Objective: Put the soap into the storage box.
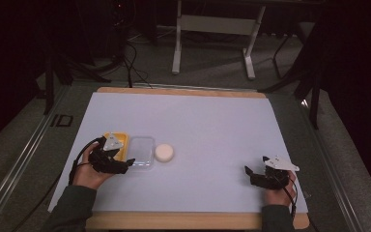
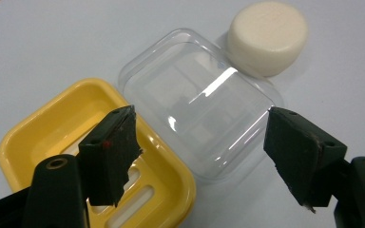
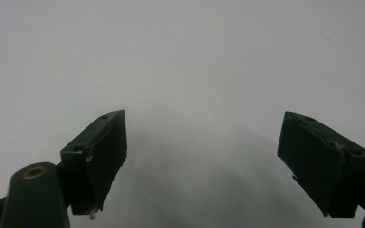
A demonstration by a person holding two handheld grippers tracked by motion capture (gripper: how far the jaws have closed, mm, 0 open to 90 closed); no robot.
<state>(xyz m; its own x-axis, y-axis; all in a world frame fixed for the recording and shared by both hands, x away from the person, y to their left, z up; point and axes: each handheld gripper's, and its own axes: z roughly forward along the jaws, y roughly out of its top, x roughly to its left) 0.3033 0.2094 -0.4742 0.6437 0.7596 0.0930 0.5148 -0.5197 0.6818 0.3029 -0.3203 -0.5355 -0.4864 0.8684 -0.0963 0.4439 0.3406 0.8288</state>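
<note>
Three things lie just ahead of the left tongs (image 2: 202,156), which gape apart: a yellow soap tray (image 2: 38,133), a clear lid (image 2: 195,109) and, beyond it, soap (image 2: 268,38). Thin, light and slippery, the lid probably wants gripping by its rim. Right tongs (image 3: 202,161) gape over bare bench (image 3: 180,57)

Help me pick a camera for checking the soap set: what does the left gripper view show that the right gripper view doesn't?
The left gripper view shows the yellow soap dish, the clear plastic lid beside it and the round white soap bar past the lid, with the left tongs open over the dish and lid, holding nothing. The right gripper view shows the right tongs, also open and holding nothing, over bare white table sheet, with their soft shadow on it. Both share open black jaws rising from the bottom and the same white sheet.
</note>
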